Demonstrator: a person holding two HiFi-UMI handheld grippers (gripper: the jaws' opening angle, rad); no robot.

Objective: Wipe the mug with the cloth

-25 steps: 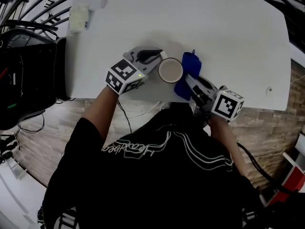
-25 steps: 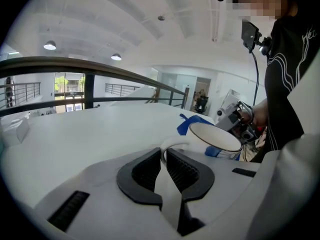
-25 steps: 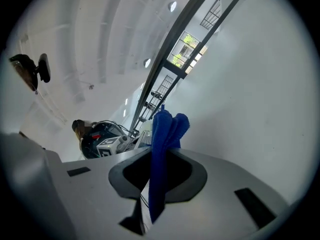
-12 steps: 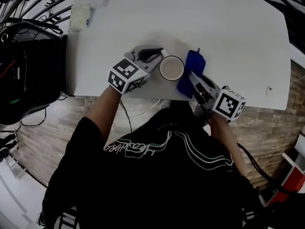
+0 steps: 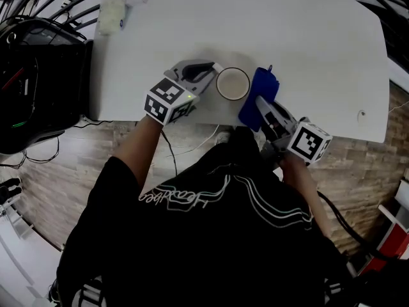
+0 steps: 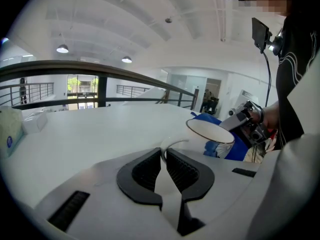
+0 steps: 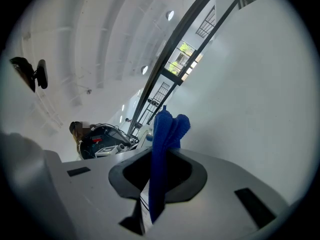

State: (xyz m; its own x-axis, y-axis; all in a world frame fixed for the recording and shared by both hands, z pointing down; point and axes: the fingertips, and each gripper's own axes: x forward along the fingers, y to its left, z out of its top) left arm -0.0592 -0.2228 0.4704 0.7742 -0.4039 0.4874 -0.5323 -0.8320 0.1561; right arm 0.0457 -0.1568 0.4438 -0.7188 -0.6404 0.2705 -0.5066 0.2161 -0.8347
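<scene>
Head view: white table (image 5: 319, 50), near edge by the person. White mug (image 5: 232, 84) stands open end up near that edge, between the two grippers.

Left gripper (image 5: 206, 75): on the mug's left, pointing at it. In the left gripper view the jaws are all but closed, only a narrow slit between them. The thin white handle (image 6: 172, 145) is pinched in that slit between the ribbed black pads (image 6: 183, 170). The mug body sits just beyond the jaw tips, ahead and to the right, rim tilted slightly in that view.

Right gripper (image 5: 263, 109): on the mug's right, pointing up the table and toward the mug. In the right gripper view the jaws are clamped on the blue cloth (image 7: 167, 129). A folded band of it runs down through the jaw gap and the bunched end stands up past the tips. The mug does not show in that view.

Cloth vs mug: in the head view the cloth lies along the mug's right side, just beside the rim. In the left gripper view the cloth shows behind and below the mug's far wall. Actual contact cannot be told from either view.

Other: pale packet (image 5: 110, 16) at the table's far left corner, well apart from the mug.
</scene>
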